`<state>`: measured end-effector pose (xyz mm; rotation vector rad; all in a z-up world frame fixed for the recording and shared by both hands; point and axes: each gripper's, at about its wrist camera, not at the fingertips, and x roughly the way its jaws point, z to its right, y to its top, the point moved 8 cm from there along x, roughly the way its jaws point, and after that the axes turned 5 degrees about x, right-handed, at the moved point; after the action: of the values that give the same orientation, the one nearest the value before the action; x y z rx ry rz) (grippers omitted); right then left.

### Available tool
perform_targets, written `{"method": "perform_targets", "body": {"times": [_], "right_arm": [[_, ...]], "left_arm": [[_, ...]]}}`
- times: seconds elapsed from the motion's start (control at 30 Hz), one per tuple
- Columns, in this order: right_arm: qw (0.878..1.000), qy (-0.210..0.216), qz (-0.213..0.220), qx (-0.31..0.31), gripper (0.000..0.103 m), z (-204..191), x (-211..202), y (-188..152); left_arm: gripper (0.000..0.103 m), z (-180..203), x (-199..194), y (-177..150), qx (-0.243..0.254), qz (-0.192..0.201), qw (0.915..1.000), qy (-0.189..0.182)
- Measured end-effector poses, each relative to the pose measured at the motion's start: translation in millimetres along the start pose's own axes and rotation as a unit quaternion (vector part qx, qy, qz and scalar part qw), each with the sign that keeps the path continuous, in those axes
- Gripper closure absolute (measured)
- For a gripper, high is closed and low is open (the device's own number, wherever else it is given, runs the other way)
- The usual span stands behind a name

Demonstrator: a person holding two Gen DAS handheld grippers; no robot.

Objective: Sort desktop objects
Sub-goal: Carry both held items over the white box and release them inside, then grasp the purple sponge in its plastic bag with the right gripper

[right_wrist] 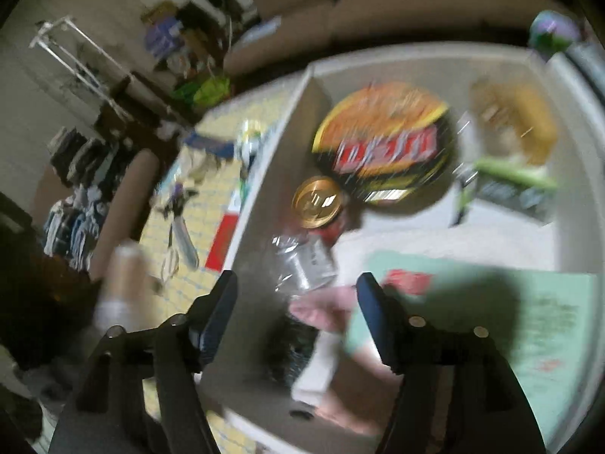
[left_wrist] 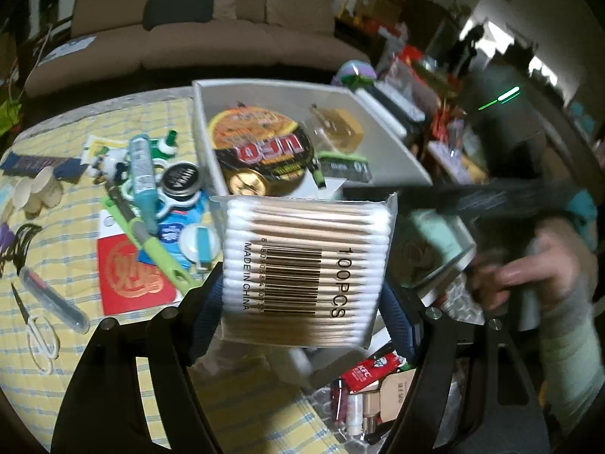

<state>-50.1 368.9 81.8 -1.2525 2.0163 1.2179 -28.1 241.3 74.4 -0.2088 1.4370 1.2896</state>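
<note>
A clear pack of cotton swabs (left_wrist: 306,265) with a barcode label fills the middle of the left wrist view; my left gripper (left_wrist: 302,314) is shut on its sides and holds it above the table, just in front of the white box (left_wrist: 264,85). That box holds a round noodle bowl (left_wrist: 261,143), a gold tin (left_wrist: 247,185) and a yellow packet (left_wrist: 340,128). In the blurred right wrist view my right gripper (right_wrist: 297,302) hangs open over the same white box (right_wrist: 416,56), nothing between its fingers. A mint-green carton (right_wrist: 510,302) lies in the box just right of it.
The yellow checked cloth (left_wrist: 56,227) left of the box carries scissors (left_wrist: 38,329), a red envelope (left_wrist: 132,276), a green-handled tool (left_wrist: 159,253), a blue tube (left_wrist: 141,166) and a black round tin (left_wrist: 180,181). A person's hand (left_wrist: 537,265) is at right. A red sachet (left_wrist: 368,372) lies below the swabs.
</note>
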Motion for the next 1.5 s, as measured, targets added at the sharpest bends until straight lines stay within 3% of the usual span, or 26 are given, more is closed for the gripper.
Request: {"method": "perform_targets", "body": {"times": [0.1, 0.27, 0.47, 0.63, 0.87, 1.1, 1.17, 1.3, 1.5], "right_arm": [[0.999, -0.009, 0.045, -0.015, 0.024, 5, -41, -1], [0.998, -0.021, 0.046, -0.034, 0.024, 10, -55, -18], [0.999, -0.002, 0.044, -0.024, 0.024, 8, -44, -32], [1.000, 0.009, 0.028, -0.006, 0.024, 11, -31, -43], [1.000, 0.021, 0.012, -0.004, 0.024, 12, -19, -58], [0.999, 0.031, 0.020, -0.020, 0.028, -3, -3, -40], [0.999, 0.026, 0.011, -0.023, 0.028, -7, 6, -36], [0.999, 0.024, 0.008, -0.032, 0.028, -19, 10, -38], [0.998, 0.024, 0.009, -0.055, 0.024, -45, 6, -56]], "left_arm": [[0.031, 16, 26, -8, 0.015, -0.034, 0.9992, 0.015], [0.031, 34, 47, -22, 0.035, -0.066, 0.9951, 0.064], [0.028, 41, 56, -29, 0.026, -0.051, 0.9862, 0.156], [0.005, 51, 46, -32, -0.023, -0.033, 0.9905, 0.132], [0.004, 32, -4, -33, -0.047, -0.022, 0.9934, 0.102], [0.004, -8, -43, -32, -0.095, 0.010, 0.9917, 0.086], [0.004, -12, -48, -33, -0.092, 0.013, 0.9922, 0.083], [0.000, -29, -55, -39, -0.069, 0.024, 0.9909, 0.113], [0.000, -47, -35, -74, 0.031, 0.028, 0.9895, 0.138]]}}
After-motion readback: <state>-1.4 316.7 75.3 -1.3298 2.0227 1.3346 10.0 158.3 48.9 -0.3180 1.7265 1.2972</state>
